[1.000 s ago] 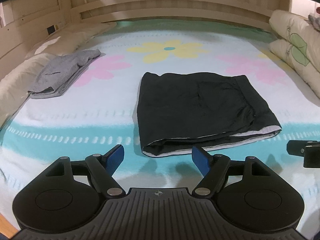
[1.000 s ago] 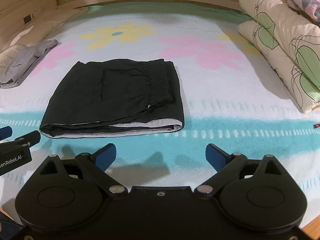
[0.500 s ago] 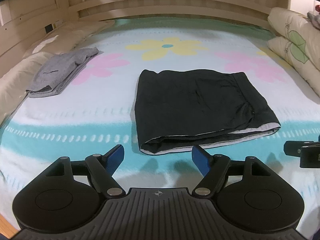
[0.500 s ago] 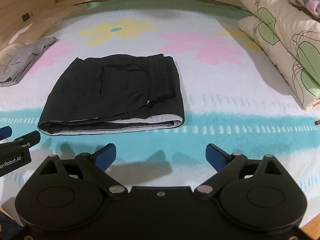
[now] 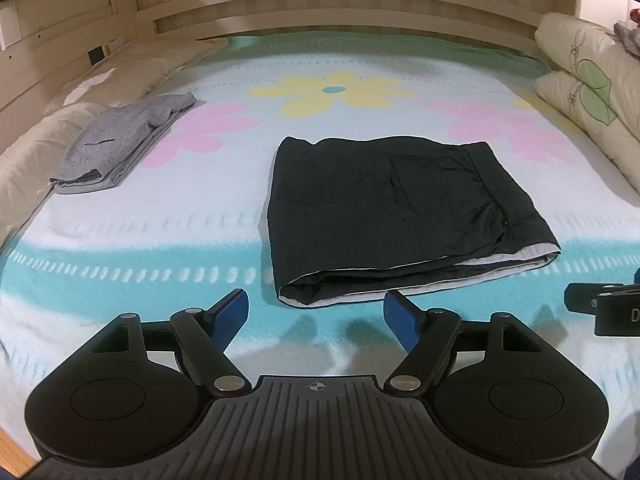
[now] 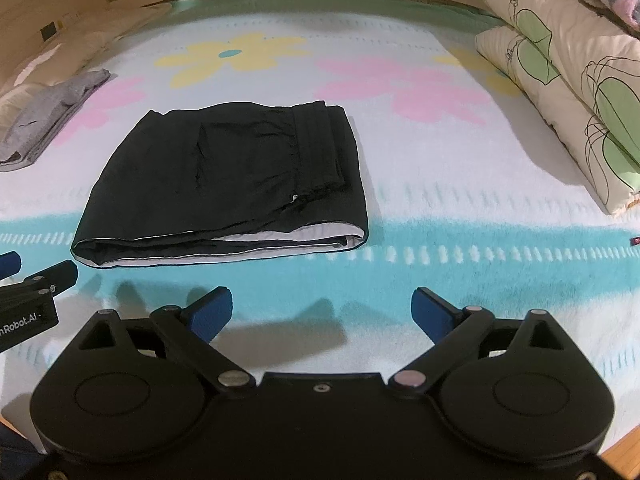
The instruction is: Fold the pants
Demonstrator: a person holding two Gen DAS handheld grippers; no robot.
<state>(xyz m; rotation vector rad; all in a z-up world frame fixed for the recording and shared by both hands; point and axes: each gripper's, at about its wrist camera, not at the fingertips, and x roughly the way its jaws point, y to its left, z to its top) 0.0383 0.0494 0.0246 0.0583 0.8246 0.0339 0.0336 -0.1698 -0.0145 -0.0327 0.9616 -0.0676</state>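
Black pants (image 5: 392, 208) lie folded into a flat rectangle on the flowered bed cover, white lining showing along the near edge; they also show in the right wrist view (image 6: 232, 184). My left gripper (image 5: 316, 316) is open and empty, just short of the pants' near left corner. My right gripper (image 6: 322, 312) is open and empty, in front of the pants' near right corner, apart from them. Each gripper shows at the edge of the other's view.
A folded grey garment (image 5: 124, 144) lies at the left by a cream pillow (image 5: 24, 156). A stack of folded floral quilts (image 6: 568, 92) stands at the right. A wooden headboard (image 5: 320, 4) closes the far side. The bed's near edge is just below both grippers.
Both grippers have drawn back and risen slightly from the folded pants. Both stay open and the pants have not moved.
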